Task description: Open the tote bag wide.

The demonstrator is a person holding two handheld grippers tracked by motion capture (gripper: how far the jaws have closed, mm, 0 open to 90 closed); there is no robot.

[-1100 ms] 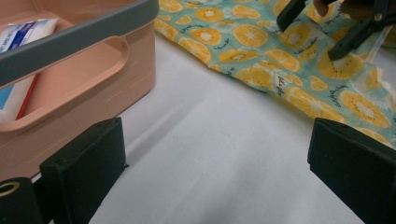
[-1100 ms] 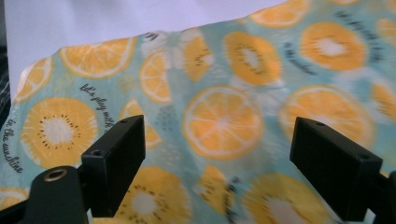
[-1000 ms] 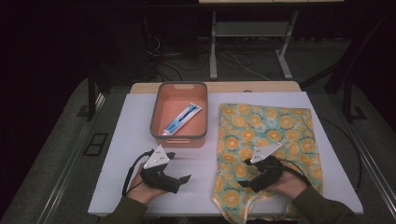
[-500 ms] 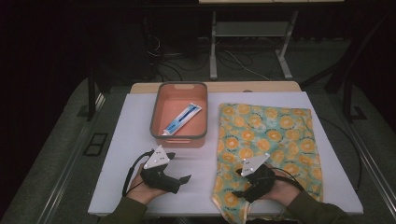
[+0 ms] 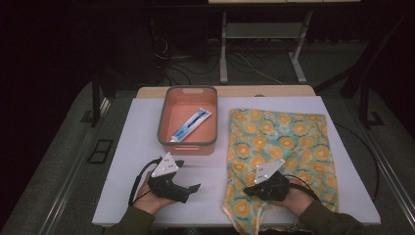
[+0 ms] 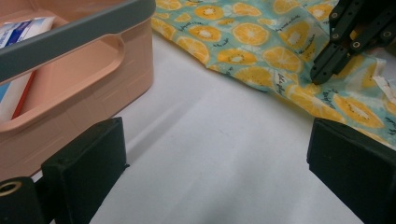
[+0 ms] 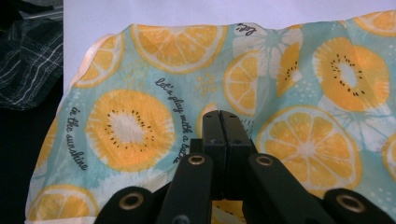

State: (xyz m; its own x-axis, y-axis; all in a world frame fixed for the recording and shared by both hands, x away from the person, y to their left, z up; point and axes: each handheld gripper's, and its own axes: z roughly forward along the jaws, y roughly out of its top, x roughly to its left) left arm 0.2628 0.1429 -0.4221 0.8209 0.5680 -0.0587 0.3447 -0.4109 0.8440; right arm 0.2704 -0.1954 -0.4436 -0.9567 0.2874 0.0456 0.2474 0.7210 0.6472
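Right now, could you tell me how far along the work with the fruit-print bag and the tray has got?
Early on. The toothpaste tube lies in the orange tray, and the fruit-print bag lies flat on the table. In hand: the right gripper has just been closing and its jaws are now together at the bag's near end; whether they pinch cloth I cannot tell. The left gripper rests open beside the tray. Nothing has been lifted or moved.

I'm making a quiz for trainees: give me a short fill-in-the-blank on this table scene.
1. The tube lies inside the ____ bin.
2. The cloth is printed with slices of ____.
3. The right gripper has its jaws ____ on the cloth.
4. The left gripper has its jaws ____ over bare table.

Missing words: pink; orange; shut; open
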